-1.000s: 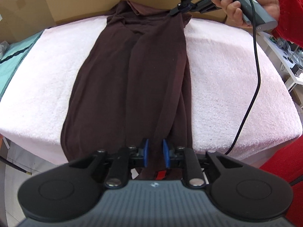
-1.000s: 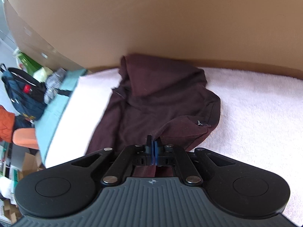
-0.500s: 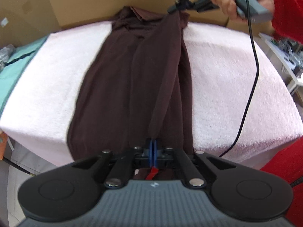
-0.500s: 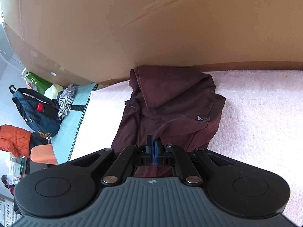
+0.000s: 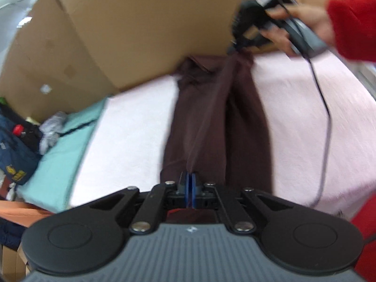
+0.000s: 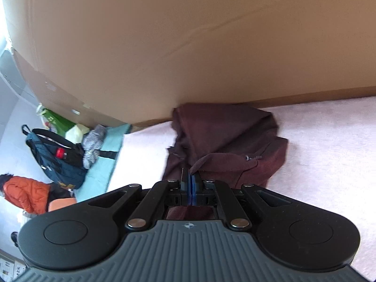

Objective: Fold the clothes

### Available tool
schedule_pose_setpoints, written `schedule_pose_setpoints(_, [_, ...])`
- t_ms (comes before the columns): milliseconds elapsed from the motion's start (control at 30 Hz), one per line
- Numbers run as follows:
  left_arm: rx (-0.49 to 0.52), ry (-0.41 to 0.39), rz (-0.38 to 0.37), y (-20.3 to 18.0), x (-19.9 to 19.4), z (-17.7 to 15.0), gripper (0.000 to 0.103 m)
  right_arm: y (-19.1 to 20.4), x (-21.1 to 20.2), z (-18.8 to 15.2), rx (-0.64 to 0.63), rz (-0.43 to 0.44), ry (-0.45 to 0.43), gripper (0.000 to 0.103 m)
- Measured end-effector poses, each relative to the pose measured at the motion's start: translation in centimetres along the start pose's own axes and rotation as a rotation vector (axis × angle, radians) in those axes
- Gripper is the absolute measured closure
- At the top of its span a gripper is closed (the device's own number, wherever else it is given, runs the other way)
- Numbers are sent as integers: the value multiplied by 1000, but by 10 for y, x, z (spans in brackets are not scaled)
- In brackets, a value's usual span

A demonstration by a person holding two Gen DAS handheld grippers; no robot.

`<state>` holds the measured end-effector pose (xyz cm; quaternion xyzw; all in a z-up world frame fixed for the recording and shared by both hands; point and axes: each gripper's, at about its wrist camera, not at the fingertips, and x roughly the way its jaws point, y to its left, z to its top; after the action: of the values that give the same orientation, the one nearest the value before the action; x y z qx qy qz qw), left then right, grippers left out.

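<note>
A dark brown garment (image 5: 211,117) lies lengthwise on a pale pink padded table (image 5: 305,117). My left gripper (image 5: 190,181) is shut on its near hem, and the cloth runs taut from the blue pads up the table. At the far end my right gripper (image 5: 235,47), held by a hand in a red sleeve (image 5: 350,25), pinches the other end of the garment and lifts it. In the right wrist view the right gripper (image 6: 191,181) is shut on a fold of the brown garment (image 6: 225,141), which bunches against the cardboard.
A tall cardboard wall (image 5: 141,23) stands along the table's far edge. A teal mat (image 5: 65,145), a dark blue bag (image 6: 54,159), a striped cloth (image 6: 92,143) and an orange jacket (image 6: 25,192) lie to the left. A black cable (image 5: 325,122) hangs across the pink cover.
The left gripper closed on the garment's near hem and rose with it, tilting up so more cardboard shows. The right gripper stayed shut on the far end and lifted it a little.
</note>
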<state>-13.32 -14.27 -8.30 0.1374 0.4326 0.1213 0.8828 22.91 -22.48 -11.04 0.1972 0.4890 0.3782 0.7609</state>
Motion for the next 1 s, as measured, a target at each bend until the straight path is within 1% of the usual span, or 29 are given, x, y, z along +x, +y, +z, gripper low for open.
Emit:
schedule_pose_setpoints(100, [61,121,-79,-33,37,-28,103,-16,8,-5,-51,-95,37,101])
schedule_pose_setpoints(133, [82,139,-95,-43,44,-35,103,-22,10,-7,-63,-117,51,101])
schedule_pose_setpoints(233, [57,189,-136,-53,53,-46,103,-37,12,-12,-83,-128,97,100])
schedule_pose_setpoints(267, [42,183,-148,-51,50,-47,102,-39,12,-14,-95,-140,107,99])
schedule_pose_setpoints(333, [18,155,-157,-45,42,-45,85,-44,11,-15,-100,-155,112,96])
schedule_pose_setpoints(367, [10,133,-154,-41,37,-42,84,-46,9,-15,-94,-156,110,92])
schedule_pose_setpoints(400, [3,114,-141,-35,35,-40,79,-48,8,-15,-81,-151,108,91])
schedule_pose_setpoints(433, [4,99,-119,-29,34,-38,71,-49,6,-15,-70,-146,106,86])
schedule_pose_setpoints(500, [79,101,-94,-27,41,-40,66,-49,7,-16,-67,-138,110,83])
schedule_pose_setpoints(567, [155,103,-69,-24,49,-42,66,-47,10,-17,-66,-136,120,80])
schedule_pose_setpoints(633, [232,105,-44,-22,56,-44,63,-44,14,-18,-62,-136,130,73])
schedule_pose_setpoints(733, [425,103,-29,-34,60,-52,63,-39,19,-17,-59,-149,130,72])
schedule_pose_setpoints(800, [503,119,-42,-37,62,-56,65,-37,22,-15,-63,-161,129,72])
schedule_pose_setpoints(833, [528,120,-42,-38,63,-57,69,-35,22,-14,-71,-164,131,71])
schedule_pose_setpoints(867, [531,123,-45,-37,62,-57,72,-34,23,-14,-82,-169,132,71])
schedule_pose_setpoints(900, [533,125,-48,-36,60,-56,80,-33,24,-13,-91,-174,134,71])
schedule_pose_setpoints(967, [468,129,-75,-28,48,-51,81,-31,24,-12,-104,-175,137,71])
schedule_pose_setpoints(1000, [414,132,-100,-23,41,-49,83,-31,23,-12,-107,-174,135,71])
